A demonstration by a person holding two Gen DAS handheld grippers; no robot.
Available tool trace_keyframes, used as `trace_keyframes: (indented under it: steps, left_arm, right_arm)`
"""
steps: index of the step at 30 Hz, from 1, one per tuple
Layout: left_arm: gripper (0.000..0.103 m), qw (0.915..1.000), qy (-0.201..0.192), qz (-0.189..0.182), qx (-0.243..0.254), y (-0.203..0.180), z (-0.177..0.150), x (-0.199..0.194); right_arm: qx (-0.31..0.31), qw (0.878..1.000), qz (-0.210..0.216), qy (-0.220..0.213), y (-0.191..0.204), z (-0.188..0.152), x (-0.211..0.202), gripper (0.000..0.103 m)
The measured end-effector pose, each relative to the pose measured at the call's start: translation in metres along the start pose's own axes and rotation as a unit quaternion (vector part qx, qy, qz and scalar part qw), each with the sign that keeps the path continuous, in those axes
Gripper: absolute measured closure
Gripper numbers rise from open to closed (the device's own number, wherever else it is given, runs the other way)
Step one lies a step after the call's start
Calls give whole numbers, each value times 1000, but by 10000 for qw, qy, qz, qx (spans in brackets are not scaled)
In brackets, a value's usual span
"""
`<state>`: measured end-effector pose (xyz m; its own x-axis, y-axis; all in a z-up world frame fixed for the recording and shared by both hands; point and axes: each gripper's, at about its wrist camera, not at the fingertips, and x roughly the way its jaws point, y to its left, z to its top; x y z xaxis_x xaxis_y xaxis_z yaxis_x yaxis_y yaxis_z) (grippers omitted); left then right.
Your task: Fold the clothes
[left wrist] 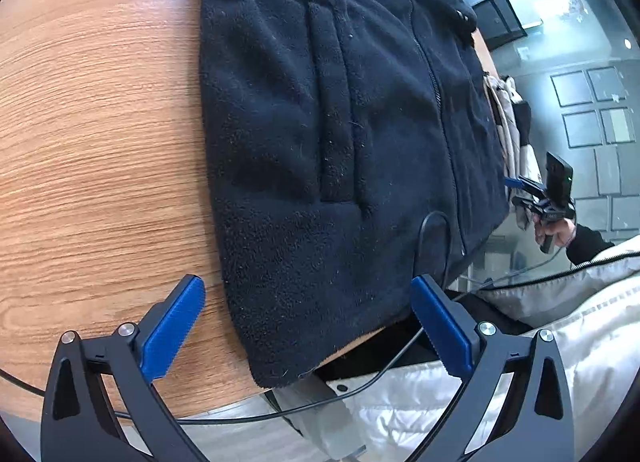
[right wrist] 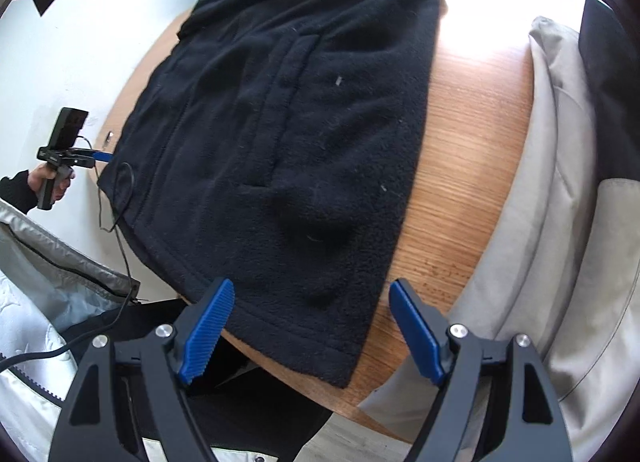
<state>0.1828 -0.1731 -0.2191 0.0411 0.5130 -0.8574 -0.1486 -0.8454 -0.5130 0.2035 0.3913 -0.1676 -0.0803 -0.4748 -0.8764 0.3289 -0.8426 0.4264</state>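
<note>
Fleece jacket point(left wrist: 328, 134) lies flat on wooden table point(left wrist: 100, 142), both grippers open.

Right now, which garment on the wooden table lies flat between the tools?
The dark navy fleece jacket, spread flat on the table. The light grey padded coat is bunched at the table's edge, beside it.

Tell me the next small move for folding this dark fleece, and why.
Probably lower both sets of open jaws onto the fleece's bottom hem and close. The left gripper and right gripper each straddle a hem corner at the table's near edge, holding nothing, with the fleece lying flat.
</note>
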Motion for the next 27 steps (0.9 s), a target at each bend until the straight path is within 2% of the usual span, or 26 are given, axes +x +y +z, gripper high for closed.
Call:
trace_keyframes:
  steps: [4,8,10,18,19,20,21,23,24,25,27]
  left_arm:
    - [0,9998,-155,80,-87,-9,-4,12]
    - [0,9998,-128,79,-91,-18,-7,18]
    - [0,9998,-109,83,-108,-16,-6,23]
    - [0,9989,21,-291,-372,-9,1,29]
    - [0,9985,14,-343,-423,-8,3,29]
    - [1,9981,7,-394,-474,-7,4,30]
    - [2,9977,-1,-440,-522,-6,6,30]
    - [14,9977,-31,-378,-566,-5,7,29]
    - [34,9977,-46,-327,-590,-4,7,28]
    - [57,9975,-26,-256,-653,-2,9,29]
    - [75,9969,13,-122,-773,1,12,30]
  right_arm:
    - [-32,10000,-23,-36,-3,0,0,19]
    - [11,9999,-94,-33,-1,-1,1,18]
    - [52,10000,60,-39,1,-1,2,18]
    - [227,9970,736,-42,8,2,9,19]
    - [291,9964,797,-52,9,4,11,22]
    - [365,9955,874,-29,9,6,13,36]
    - [425,9949,913,27,8,7,16,59]
    - [553,9941,925,148,6,10,22,78]
    - [610,9934,941,219,5,10,24,86]
    - [657,9928,956,293,3,11,26,87]
    - [726,9920,961,388,1,10,26,88]
